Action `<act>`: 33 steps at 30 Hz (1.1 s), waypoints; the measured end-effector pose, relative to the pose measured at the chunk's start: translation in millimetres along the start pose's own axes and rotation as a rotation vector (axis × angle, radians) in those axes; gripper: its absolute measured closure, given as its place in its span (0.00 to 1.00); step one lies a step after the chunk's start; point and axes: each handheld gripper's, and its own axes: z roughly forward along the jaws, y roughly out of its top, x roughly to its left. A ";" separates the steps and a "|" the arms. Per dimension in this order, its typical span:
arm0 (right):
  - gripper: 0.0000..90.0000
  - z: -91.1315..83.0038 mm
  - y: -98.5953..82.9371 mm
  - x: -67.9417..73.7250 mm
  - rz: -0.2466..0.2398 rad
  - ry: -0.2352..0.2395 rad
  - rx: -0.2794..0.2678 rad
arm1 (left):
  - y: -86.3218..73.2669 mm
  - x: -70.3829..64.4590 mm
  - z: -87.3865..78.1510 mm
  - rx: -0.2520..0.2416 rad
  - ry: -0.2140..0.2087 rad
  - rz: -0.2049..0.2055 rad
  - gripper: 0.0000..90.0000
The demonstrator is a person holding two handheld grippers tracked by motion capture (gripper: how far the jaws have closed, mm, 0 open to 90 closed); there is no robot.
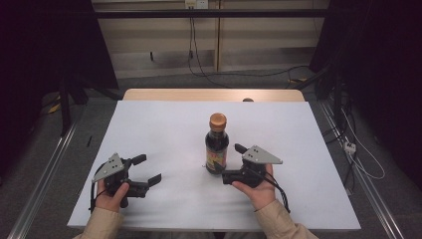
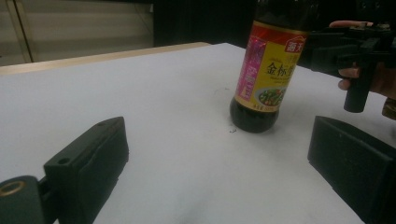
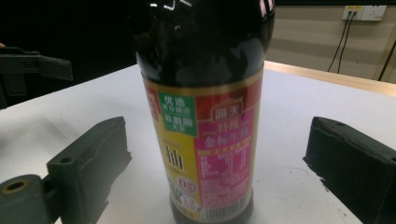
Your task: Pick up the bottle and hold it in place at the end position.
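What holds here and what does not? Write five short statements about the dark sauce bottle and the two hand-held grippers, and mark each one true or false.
1. The dark glass sauce bottle with the brown cap stands upright on the white table top. True.
2. The right hand-held gripper is shut on the bottle. False: its jaws stand open on either side of the bottle, apart from it.
3. The left hand-held gripper is open. True.
4. The bottle's cap is off. False: the cap sits on the neck.
5. The left hand-held gripper touches the bottle. False: bare table lies between them.
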 end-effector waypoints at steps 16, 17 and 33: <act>0.22 15.1 8.4 11.3 0.014 -0.004 -0.020 | -0.3 -0.3 -0.1 0.002 -0.002 0.003 0.06; 0.23 16.1 9.1 11.4 0.014 -0.009 -0.018 | -0.3 -0.3 -0.1 0.002 -0.003 0.003 0.06; 0.33 31.6 25.4 12.2 -0.017 -0.040 -0.006 | -0.6 0.1 -0.3 0.005 -0.002 -0.003 0.06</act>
